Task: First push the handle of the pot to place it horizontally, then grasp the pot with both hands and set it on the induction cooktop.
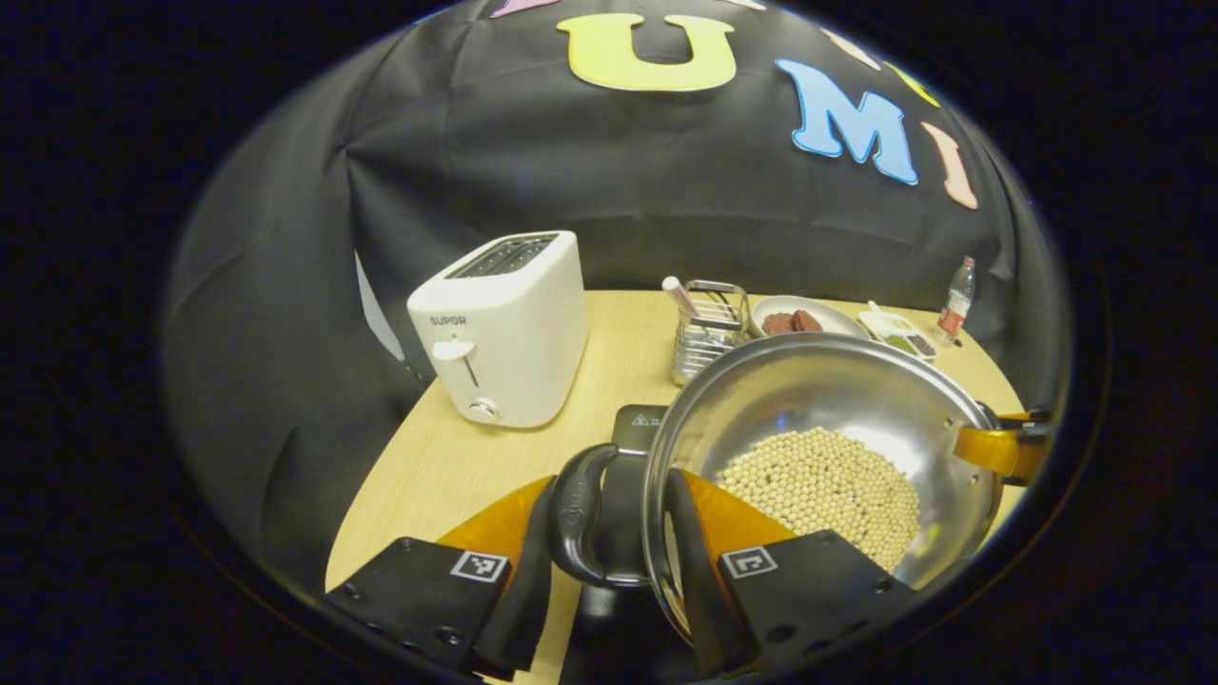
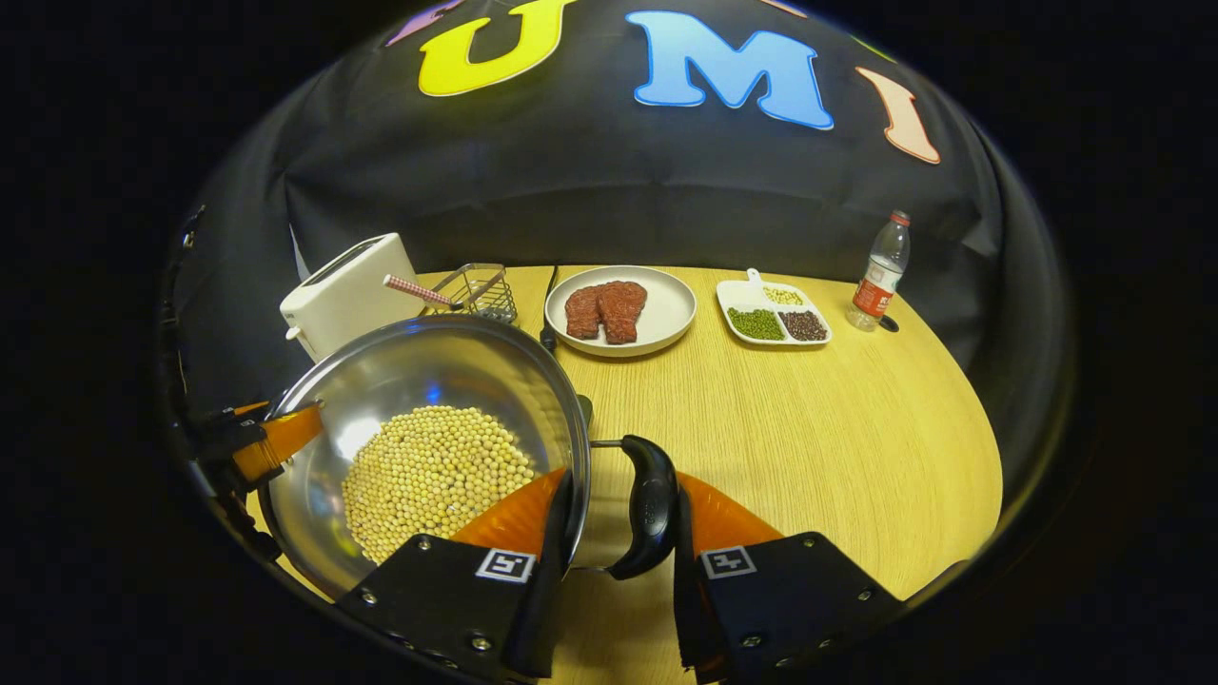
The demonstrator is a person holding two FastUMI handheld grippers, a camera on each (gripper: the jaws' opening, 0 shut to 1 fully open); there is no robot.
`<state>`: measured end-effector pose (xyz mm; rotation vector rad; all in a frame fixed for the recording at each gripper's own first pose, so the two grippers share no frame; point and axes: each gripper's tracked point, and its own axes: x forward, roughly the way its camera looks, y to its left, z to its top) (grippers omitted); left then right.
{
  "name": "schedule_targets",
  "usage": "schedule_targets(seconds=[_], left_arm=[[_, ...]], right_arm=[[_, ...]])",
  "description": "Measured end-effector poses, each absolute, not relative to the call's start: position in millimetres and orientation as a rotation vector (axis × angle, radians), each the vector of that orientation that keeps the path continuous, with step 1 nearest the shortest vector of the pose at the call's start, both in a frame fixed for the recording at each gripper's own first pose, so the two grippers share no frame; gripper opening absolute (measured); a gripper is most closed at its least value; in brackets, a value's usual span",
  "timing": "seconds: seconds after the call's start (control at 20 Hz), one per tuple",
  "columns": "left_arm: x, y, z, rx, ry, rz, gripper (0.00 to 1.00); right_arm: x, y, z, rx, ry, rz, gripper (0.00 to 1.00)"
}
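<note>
Already: both loop handles of the pot lie out sideways, so the first step looks done.
Pot: the round stainless-steel pot (image 1: 818,457) half full of pale yellow soybeans (image 1: 823,490) is tilted and seems lifted — whether its base touches anything I cannot tell.
Left gripper: the left gripper (image 1: 609,571) is narrowed around the pot's black loop handle (image 1: 580,514), one finger outside the loop, the other inside the steel rim.
Right gripper: the right gripper (image 2: 614,561) holds the opposite black loop handle (image 2: 647,504) the same way, one finger inside the rim and one outside the loop.
Cooktop: a dark flat slab, apparently the black induction cooktop (image 1: 636,428), shows just beyond and below the pot in the left gripper view.
Bench: the pale wooden bench (image 2: 809,428) also carries a white toaster (image 1: 500,328), a wire rack (image 1: 709,333), a white plate of brown meat (image 2: 618,309), a divided white dish (image 2: 775,319) and a plastic bottle (image 2: 880,271), all well apart from the pot.
Left to do: carry the pot level over the cooktop and set it down — then let go.
</note>
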<state>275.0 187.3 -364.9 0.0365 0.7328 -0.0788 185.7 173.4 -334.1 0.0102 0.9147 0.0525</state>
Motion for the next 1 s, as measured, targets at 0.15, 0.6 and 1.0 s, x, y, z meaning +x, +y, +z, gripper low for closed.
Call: schedule_targets(seconds=[0.15, 0.6, 1.0], left_arm=[[273, 188, -363, 0.021, 0.725, -0.065, 0.65], [272, 193, -315, 0.091, 0.581, 0.102, 0.92], [260, 96, -202, 0.064, 0.357, 0.044, 0.98]], right_arm=[[187, 172, -335, 0.025, 0.914, 0.059, 0.50], [192, 155, -304, 0.039, 0.814, 0.138, 0.98], [188, 72, -229, 0.009, 0.604, 0.092, 0.97]])
